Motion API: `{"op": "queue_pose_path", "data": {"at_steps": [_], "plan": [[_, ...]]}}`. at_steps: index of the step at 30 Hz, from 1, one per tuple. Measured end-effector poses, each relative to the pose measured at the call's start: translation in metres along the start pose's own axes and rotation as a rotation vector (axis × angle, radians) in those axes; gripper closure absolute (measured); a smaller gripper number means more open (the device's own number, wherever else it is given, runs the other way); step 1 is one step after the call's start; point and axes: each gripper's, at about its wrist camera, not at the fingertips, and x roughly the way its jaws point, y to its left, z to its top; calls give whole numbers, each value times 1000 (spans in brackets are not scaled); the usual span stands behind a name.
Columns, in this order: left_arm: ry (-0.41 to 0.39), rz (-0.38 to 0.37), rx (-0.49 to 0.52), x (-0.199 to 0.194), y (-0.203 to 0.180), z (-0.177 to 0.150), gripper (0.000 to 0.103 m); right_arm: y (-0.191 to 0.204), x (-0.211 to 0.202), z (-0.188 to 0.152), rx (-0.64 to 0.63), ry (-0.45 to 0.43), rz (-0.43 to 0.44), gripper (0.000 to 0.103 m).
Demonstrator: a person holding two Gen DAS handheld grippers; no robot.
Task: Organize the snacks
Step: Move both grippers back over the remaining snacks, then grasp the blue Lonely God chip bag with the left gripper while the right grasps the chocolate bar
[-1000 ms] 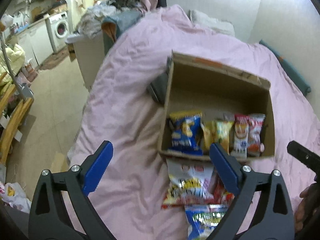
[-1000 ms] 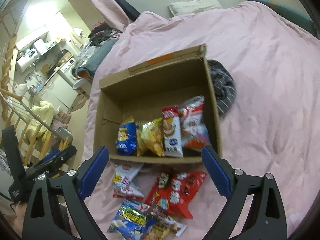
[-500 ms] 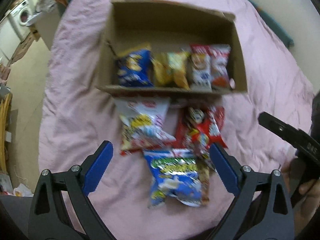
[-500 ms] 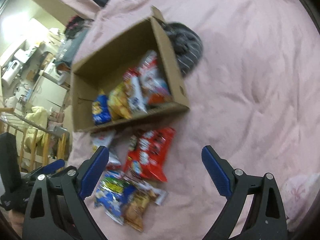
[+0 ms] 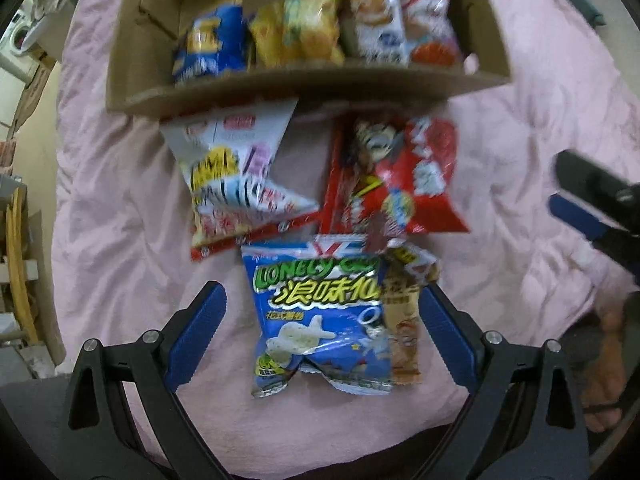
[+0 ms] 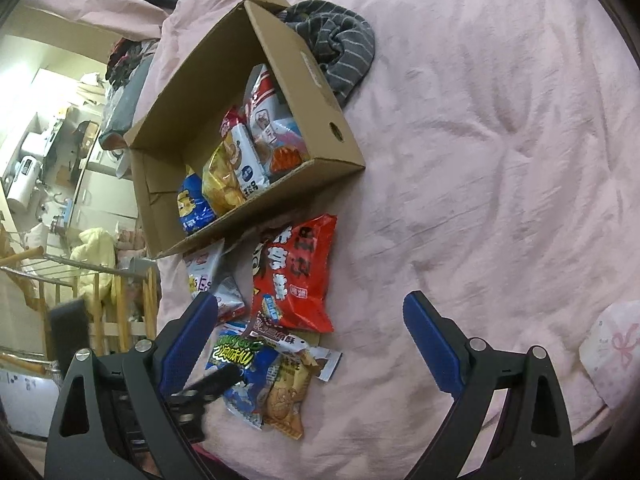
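Pink bedding [image 5: 120, 200] holds a blue snack bag [image 5: 320, 320] — between the left gripper's [image 5: 322, 316] spread fingers [image 5: 196, 328], untouched.

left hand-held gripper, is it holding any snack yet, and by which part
Nothing is held. The left hand-held gripper is open, its fingers either side of the blue snack bag on the pink bedcover. The right hand-held gripper is open and empty too.

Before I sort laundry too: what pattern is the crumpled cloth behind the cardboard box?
Dark grey with thin pale stripes, clearest in the right wrist view.
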Motion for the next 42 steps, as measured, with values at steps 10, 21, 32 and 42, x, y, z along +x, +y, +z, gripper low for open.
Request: {"op": "queue_pose_path", "data": {"at_steps": [10, 21, 32, 42], "plan": [[77, -60, -82, 38, 22, -19, 28, 10, 37, -13, -57, 124, -34, 7], [-9, -89, -59, 1, 49, -41, 48, 22, 86, -32, -153, 270, -95, 8], [-84, -156, -72, -33, 76, -45, 48, 17, 108, -23, -62, 258, -141, 7], [-178, -84, -89, -41, 112, -24, 48, 41, 132, -28, -177, 249, -329, 6]]}}
